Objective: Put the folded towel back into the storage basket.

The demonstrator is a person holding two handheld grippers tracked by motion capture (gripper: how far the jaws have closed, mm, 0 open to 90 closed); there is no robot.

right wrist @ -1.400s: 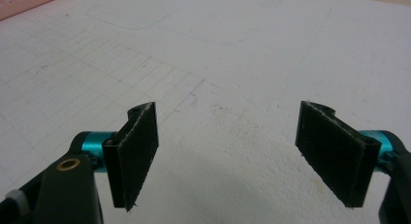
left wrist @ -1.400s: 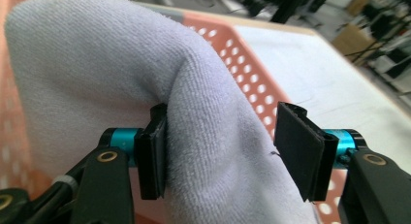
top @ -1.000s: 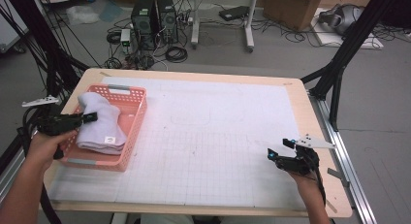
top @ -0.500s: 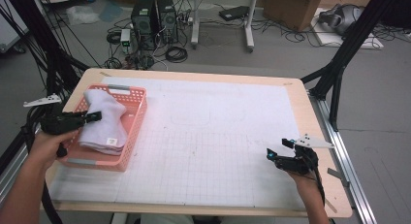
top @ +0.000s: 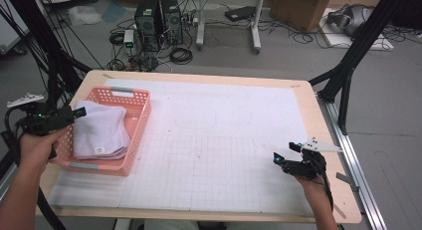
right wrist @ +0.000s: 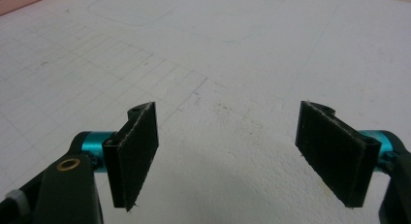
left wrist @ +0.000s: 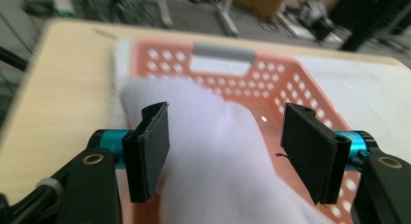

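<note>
Left hand-held gripper [top: 79, 112], jaws spread around a folded white towel [top: 99, 131] lying in the pink basket [top: 134, 135] at left of frame. Right hand-held gripper [top: 276, 158], jaws spread and empty, above the desk [top: 224, 140] at lower right.

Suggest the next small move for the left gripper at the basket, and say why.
Probably close the left gripper on the white cloth. Its jaws stand open on either side of a raised fold of that cloth, which lies in the pink basket, so a grip looks ready. The right gripper is open over the bare mat.
</note>
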